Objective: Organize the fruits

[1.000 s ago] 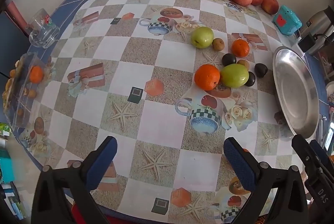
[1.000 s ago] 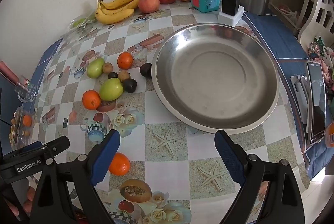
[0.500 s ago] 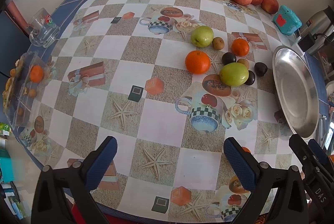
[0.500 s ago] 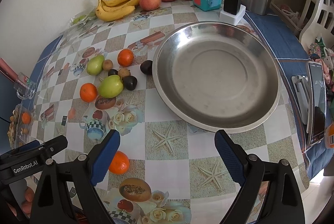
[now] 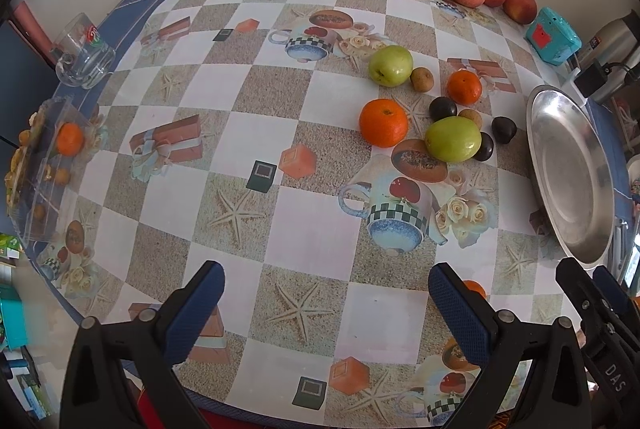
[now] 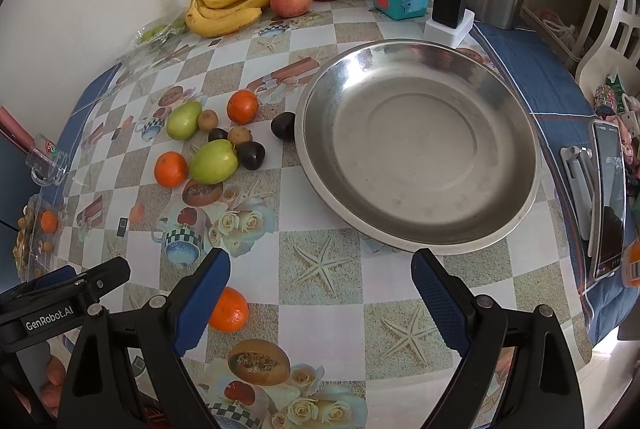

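Both grippers hovering wide open, holding nothing
A lone orange is lying just beside the right gripper, nearer than the left gripper

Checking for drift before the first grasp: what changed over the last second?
One orange rolled away from the near green apple, toward the table's far-left, and now sits apart from it. Nothing was grasped or released: left hand-held gripper and right hand-held gripper are open and empty. Other fruit and the steel plate stayed put.

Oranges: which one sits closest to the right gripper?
The lone orange beside the right gripper, right by its left finger. The other two loose oranges lie farther off in the fruit cluster.
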Tool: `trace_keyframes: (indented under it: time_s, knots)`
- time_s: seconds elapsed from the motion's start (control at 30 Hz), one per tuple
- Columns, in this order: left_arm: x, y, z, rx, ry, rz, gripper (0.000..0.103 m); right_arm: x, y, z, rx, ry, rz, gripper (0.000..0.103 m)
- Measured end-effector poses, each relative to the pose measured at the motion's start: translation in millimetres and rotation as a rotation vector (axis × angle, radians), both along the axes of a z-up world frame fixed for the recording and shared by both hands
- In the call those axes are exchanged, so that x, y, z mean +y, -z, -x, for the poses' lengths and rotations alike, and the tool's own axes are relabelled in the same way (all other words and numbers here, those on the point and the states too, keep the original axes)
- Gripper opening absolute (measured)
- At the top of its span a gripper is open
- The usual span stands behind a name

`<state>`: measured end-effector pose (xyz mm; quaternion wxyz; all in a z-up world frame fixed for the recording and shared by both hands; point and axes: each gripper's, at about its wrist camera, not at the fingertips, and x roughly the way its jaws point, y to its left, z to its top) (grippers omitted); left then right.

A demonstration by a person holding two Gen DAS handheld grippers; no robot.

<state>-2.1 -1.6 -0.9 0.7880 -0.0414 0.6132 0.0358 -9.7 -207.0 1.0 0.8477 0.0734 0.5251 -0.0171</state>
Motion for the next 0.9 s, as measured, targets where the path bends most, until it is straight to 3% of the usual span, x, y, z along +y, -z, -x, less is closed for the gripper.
trace_keyframes:
  time_s: [0.3,0.77,0.9]
  knots:
    - [1,3,-5,0.012,-0.007,0.006,0.103,6,1,-3,0.024,-0.023,0.065,0.092]
    - [7,6,-8,0.027,-0.021,0.019,0.103,25,10,-6,0.067,-0.102,0.054,0.092]
    - [15,9,-9,0.036,-0.058,0.020,0.103,32,16,-9,0.093,-0.141,-0.007,0.092]
